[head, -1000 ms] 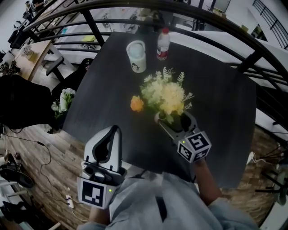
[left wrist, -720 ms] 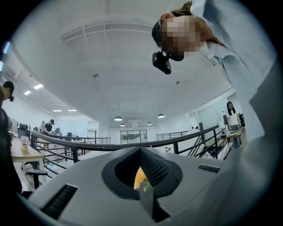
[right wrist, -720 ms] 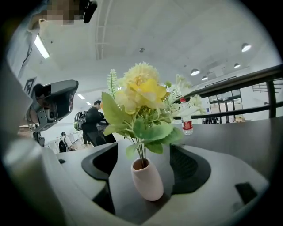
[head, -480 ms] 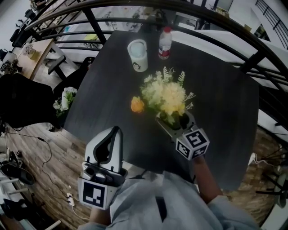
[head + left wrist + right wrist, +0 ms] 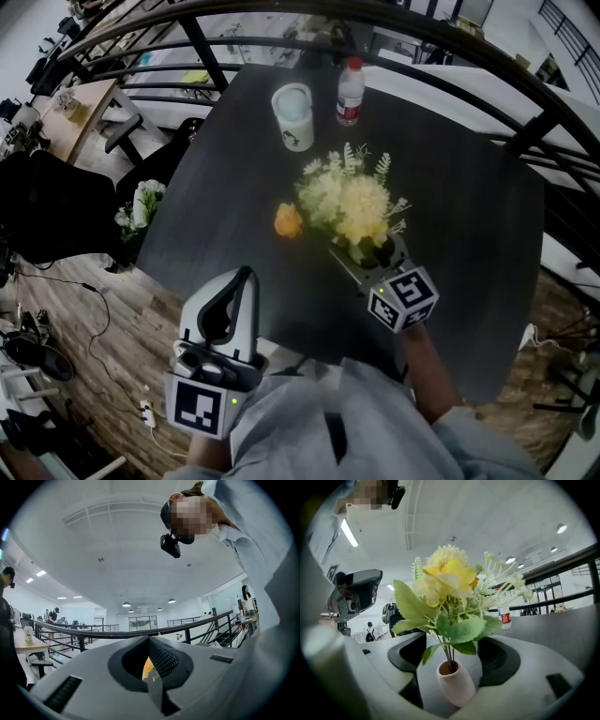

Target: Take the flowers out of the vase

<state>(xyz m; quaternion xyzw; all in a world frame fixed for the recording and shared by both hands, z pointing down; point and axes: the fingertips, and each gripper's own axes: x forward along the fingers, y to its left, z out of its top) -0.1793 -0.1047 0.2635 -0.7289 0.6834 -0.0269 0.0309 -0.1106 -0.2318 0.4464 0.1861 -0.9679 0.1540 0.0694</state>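
Pink vase (image 5: 454,686) stands upright between the right gripper's (image 5: 366,253) wide jaws, flowers (image 5: 445,581) rising toward twelve o'clock; left gripper (image 5: 245,275), jaws nearly together and empty, lies farther off.

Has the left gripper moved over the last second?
No. The left gripper stays put, its tip just as far from the orange flower lying on the table.

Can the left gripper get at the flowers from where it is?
Probably yes, once opened: the left gripper is shut, but the left side of the flowers is free. The right gripper straddles only the vase, from the near side.
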